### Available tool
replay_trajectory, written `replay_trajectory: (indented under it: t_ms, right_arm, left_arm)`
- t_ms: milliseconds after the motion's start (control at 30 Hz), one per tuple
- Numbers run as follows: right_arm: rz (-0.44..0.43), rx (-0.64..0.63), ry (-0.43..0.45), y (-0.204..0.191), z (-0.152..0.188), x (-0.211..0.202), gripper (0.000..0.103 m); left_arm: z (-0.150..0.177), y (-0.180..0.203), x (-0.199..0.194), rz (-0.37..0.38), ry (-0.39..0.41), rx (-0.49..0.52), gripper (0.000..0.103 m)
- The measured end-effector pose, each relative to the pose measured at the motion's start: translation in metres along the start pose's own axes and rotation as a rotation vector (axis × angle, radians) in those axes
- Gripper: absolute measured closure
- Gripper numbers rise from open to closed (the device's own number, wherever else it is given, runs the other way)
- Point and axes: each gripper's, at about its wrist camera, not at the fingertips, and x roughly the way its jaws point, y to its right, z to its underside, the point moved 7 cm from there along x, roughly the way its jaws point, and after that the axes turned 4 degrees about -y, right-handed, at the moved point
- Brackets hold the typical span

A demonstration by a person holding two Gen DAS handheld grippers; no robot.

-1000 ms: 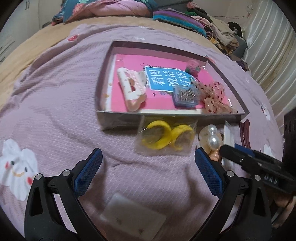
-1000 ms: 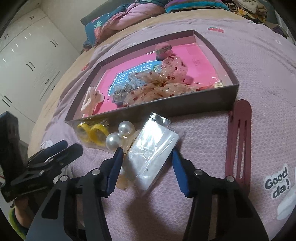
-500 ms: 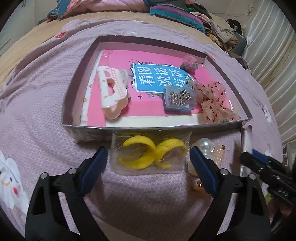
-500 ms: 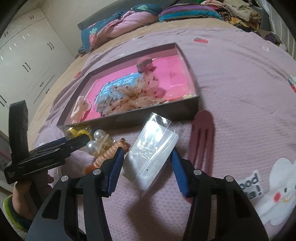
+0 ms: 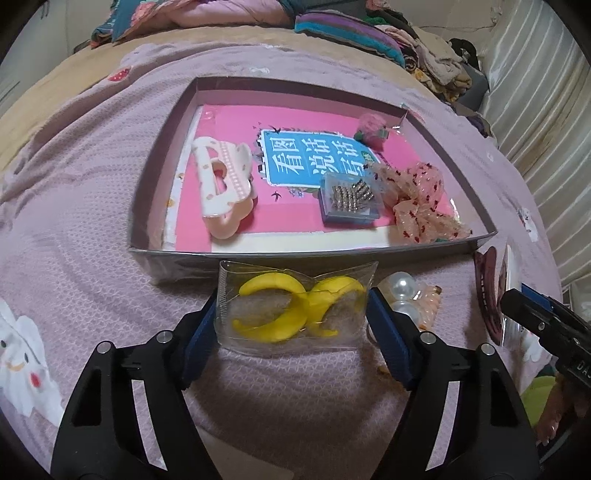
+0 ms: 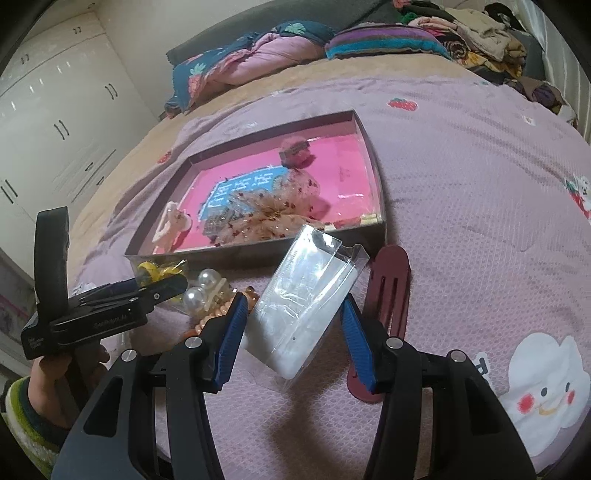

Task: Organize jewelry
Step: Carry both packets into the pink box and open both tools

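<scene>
Bedroom, seen across a wide bed

A mauve quilted bedspread (image 6: 461,177) printed with strawberries and cloud faces covers the bed, over a tan sheet (image 5: 44,96) showing at its far edge. Crumpled quilts (image 6: 258,55) and a striped blanket (image 5: 343,33) are heaped along the far side beside a pile of clothes (image 5: 439,62). White wardrobe doors (image 6: 55,110) with dark handles stand at one side, pale striped curtains (image 5: 546,122) at the other.
</scene>
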Motion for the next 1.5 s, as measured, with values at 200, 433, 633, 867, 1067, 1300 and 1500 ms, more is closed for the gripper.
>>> replay_trajectory:
  t_ms: [200, 433, 633, 867, 1067, 1300, 1500]
  right_arm:
    - [-0.018, -0.023, 0.005, -0.007, -0.001, -0.007, 0.053]
    - [-0.055, -0.076, -0.002, -0.025, -0.002, -0.01, 0.053]
    - [-0.077, -0.119, 0.007, -0.039, -0.014, -0.014, 0.053]
    - [-0.1, -0.158, 0.035, -0.05, -0.035, -0.022, 0.053]
    - [-0.096, -0.178, 0.069, -0.054, -0.057, -0.028, 0.053]
    - [-0.081, -0.157, 0.107, -0.045, -0.081, -0.033, 0.053]
    - [-0.061, -0.128, 0.126, -0.029, -0.099, -0.031, 0.053]
  left_arm:
    - [-0.001, -0.002, -0.02, 0.023, 0.034, -0.015, 0.035]
    - [-0.011, -0.011, -0.053, 0.017, 0.097, -0.034, 0.035]
    - [-0.024, -0.018, -0.074, 0.011, 0.144, -0.052, 0.035]
    - [-0.041, -0.02, -0.085, 0.013, 0.176, -0.061, 0.035]
    - [-0.059, -0.016, -0.088, 0.022, 0.201, -0.058, 0.035]
    - [-0.08, -0.005, -0.085, 0.028, 0.217, -0.039, 0.035]
    - [-0.099, 0.005, -0.079, 0.026, 0.22, -0.016, 0.035]
